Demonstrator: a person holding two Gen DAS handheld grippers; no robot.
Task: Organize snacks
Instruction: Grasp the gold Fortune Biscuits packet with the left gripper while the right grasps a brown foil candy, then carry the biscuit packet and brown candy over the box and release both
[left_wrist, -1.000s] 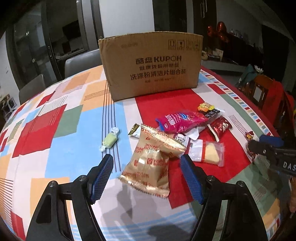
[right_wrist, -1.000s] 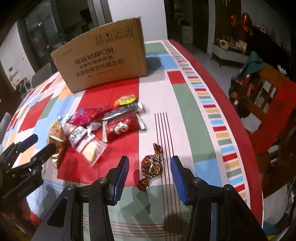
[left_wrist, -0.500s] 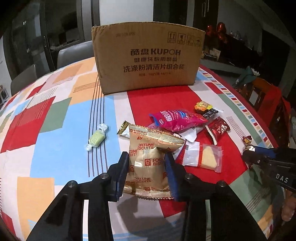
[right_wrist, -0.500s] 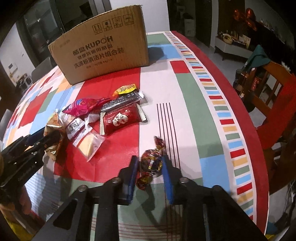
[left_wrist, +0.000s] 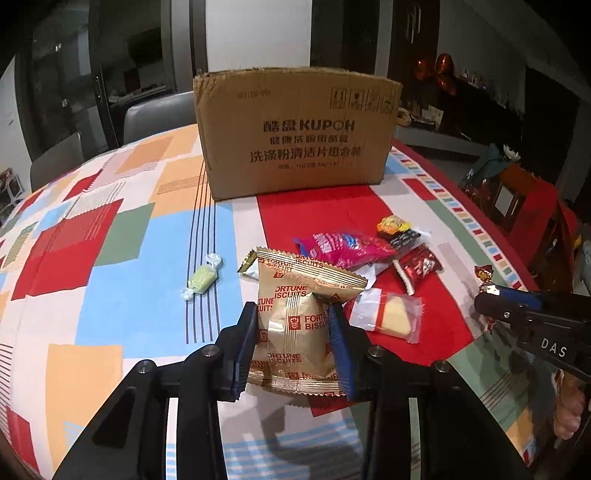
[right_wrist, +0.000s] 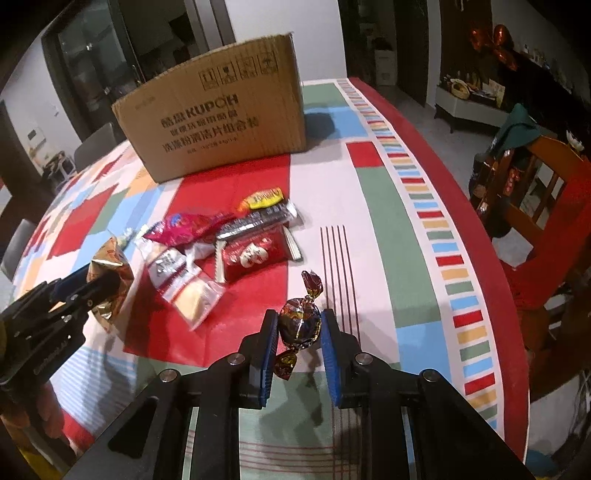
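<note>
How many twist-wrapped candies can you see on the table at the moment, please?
2. A pale green candy lies alone on the blue patch, left of the snack pile. A dark foil candy sits between the right gripper jaws. More may be hidden under the pile.

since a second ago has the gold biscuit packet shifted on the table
Cannot tell: the camera moved, but beside the green candy the gold biscuit packet looks unshifted. The left tongs have just closed on it.
</note>
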